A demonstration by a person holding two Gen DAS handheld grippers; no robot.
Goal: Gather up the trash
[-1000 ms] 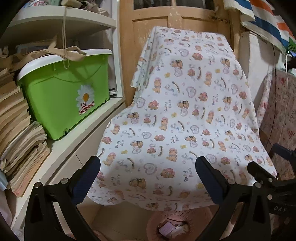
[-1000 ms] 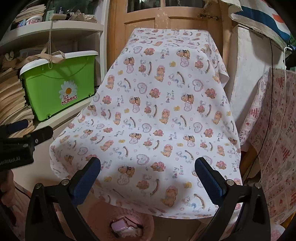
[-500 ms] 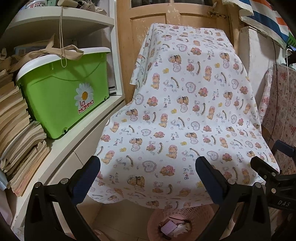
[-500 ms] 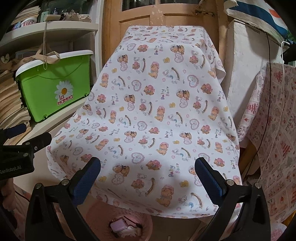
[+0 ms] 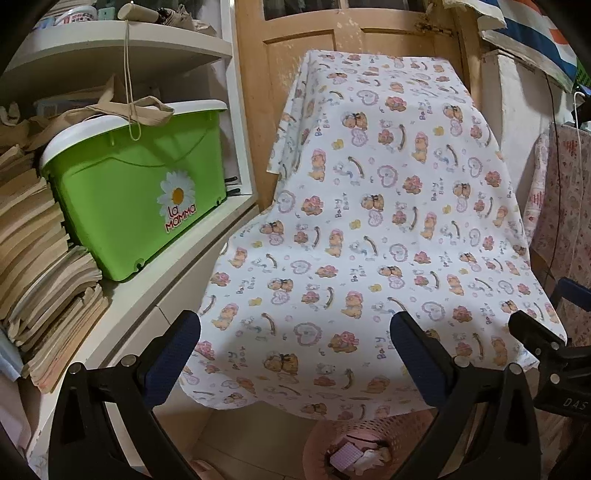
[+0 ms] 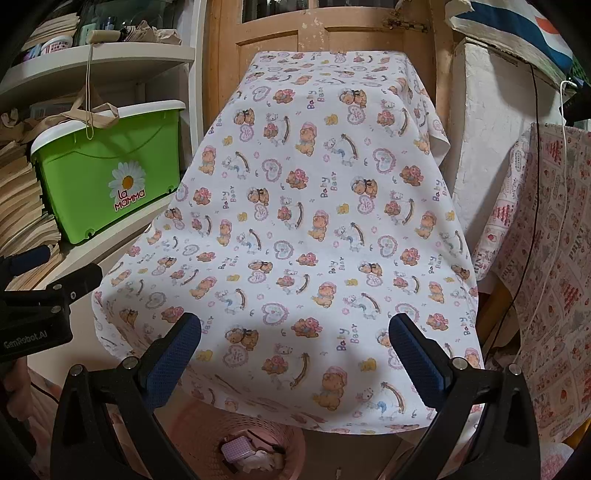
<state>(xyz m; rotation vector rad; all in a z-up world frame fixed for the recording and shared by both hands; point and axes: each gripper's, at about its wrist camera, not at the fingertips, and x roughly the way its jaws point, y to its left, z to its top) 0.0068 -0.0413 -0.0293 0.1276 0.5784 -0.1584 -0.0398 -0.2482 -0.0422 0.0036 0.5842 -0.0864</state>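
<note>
A pink mesh waste basket (image 5: pixel 391 430) stands on the floor under the front edge of a table draped in a bear-print cloth (image 5: pixel 373 236). It holds a checked pink packet (image 5: pixel 345 451) and crumpled white paper (image 5: pixel 371 458). The basket (image 6: pixel 221 424) also shows in the right wrist view, with the trash (image 6: pixel 255 456) inside. My left gripper (image 5: pixel 295 354) is open and empty above the cloth's front edge. My right gripper (image 6: pixel 295 354) is open and empty too. No trash is seen on the cloth.
A green La Mamma bin (image 5: pixel 136 195) sits on a white shelf (image 5: pixel 166 280) at the left beside stacked books (image 5: pixel 40 280). A wooden door (image 5: pixel 332 33) is behind the table. A patterned cloth (image 6: pixel 546 280) with cables hangs at the right.
Both grippers have drawn a little closer to the covered table and tilted slightly, so the cloth fills more of each view. Both stay open and empty.
</note>
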